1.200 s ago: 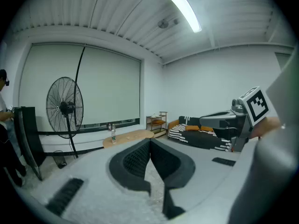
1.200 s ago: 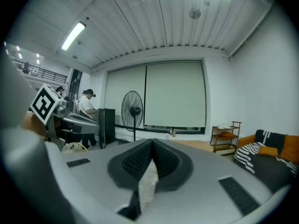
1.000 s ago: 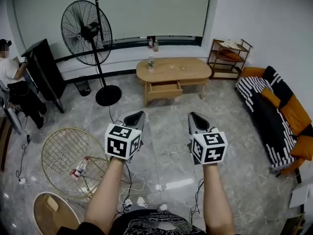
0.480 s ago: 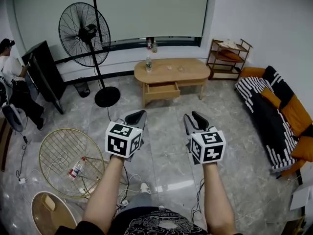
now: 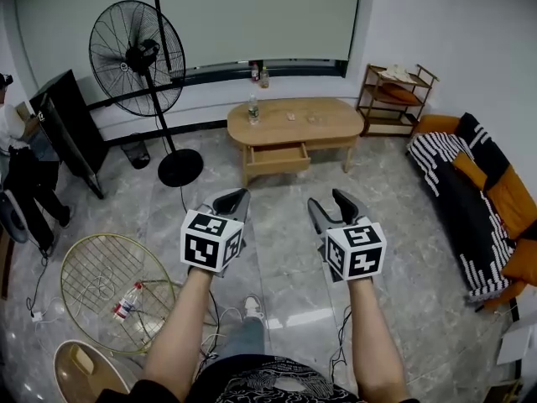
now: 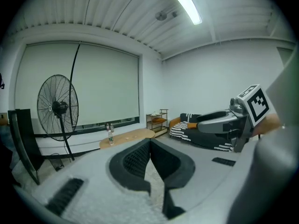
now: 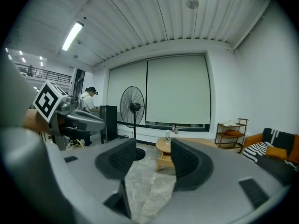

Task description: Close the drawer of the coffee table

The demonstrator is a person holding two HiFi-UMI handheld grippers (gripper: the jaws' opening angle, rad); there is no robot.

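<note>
Though ajar, drawer partly behind opening right tongs (empty, well apart).

The head view looked forward and steeply down from above, with the table far ahead. Each gripper view sat low, facing nearly level toward that table and the fan, which all three views shared.

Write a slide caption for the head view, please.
Person's left gripper shut, right gripper opening and empty, both aimed at the coffee table with its drawer open.
</note>
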